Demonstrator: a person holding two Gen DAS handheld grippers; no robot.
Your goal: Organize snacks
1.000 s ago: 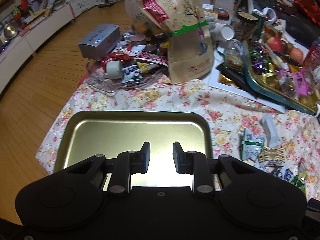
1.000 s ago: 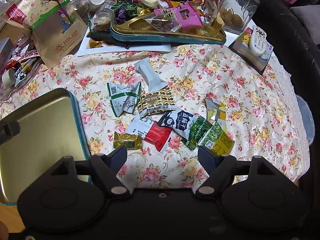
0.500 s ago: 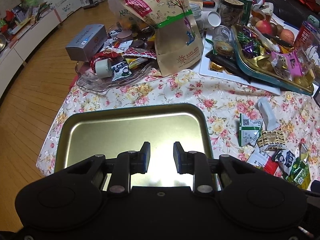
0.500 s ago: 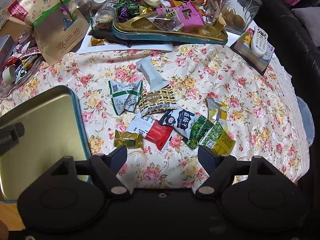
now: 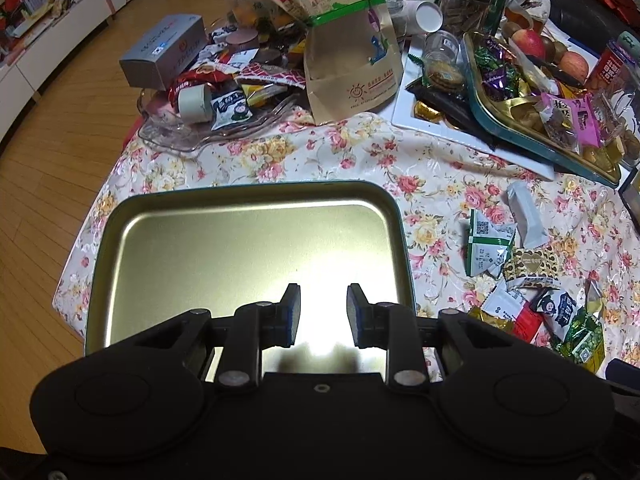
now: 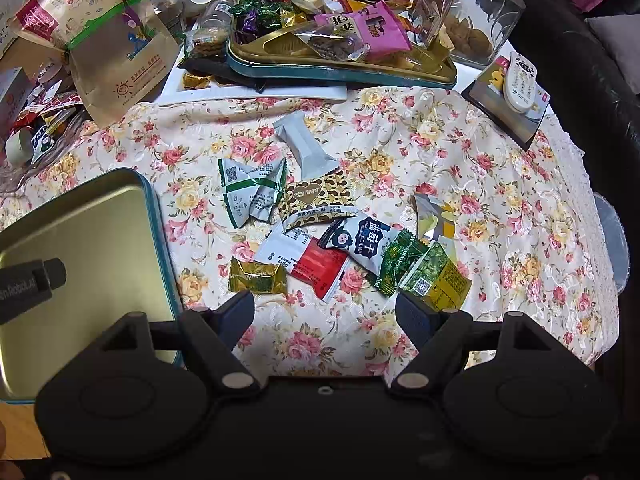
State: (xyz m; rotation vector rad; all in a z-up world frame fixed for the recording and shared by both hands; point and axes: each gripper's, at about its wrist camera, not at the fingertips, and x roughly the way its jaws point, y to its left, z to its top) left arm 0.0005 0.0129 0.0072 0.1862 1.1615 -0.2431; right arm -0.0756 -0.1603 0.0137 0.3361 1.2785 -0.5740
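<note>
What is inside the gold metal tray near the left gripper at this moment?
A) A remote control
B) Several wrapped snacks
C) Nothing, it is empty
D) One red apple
C: the gold tray shows only its bare shiny bottom, while the loose snack packets lie beside it on the floral tablecloth.

Warm indoor light; strong glare on the tin tray [image 5: 240, 248]; fisheye bends edges, sharp focus

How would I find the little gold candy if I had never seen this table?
Start at the empty gold tray on the flowery tablecloth. Right beside its rim lies a pile of loose snack packets; the gold candy sits at the pile's near-left edge, next to the red-and-white packet. It is the smallest, all shiny gold.
</note>
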